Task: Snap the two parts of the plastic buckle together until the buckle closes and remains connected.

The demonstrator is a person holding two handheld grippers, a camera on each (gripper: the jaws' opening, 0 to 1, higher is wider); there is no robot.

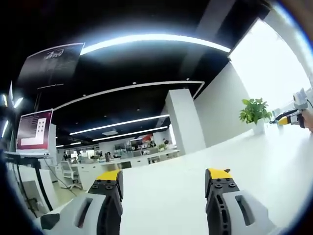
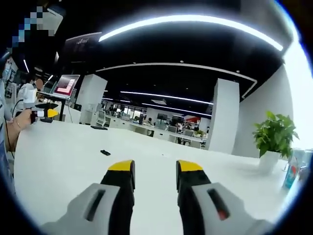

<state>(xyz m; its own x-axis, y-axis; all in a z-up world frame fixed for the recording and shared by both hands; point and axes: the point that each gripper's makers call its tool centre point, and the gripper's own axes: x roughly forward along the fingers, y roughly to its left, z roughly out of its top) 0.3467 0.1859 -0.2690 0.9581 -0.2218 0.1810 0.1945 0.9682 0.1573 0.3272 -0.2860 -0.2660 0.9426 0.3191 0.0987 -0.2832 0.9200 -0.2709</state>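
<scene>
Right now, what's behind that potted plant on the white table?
Behind the potted plant stands a plain white wall, with a white pillar beside it. Its leaves hide part of the wall.

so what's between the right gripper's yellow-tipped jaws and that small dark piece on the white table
Nothing: in the right gripper view, bare white table runs from the open right gripper to the small dark piece, which lies ahead of it, toward the left.

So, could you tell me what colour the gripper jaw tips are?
Yellow, on black jaws. The right gripper shows it best, in the right gripper view.
</scene>
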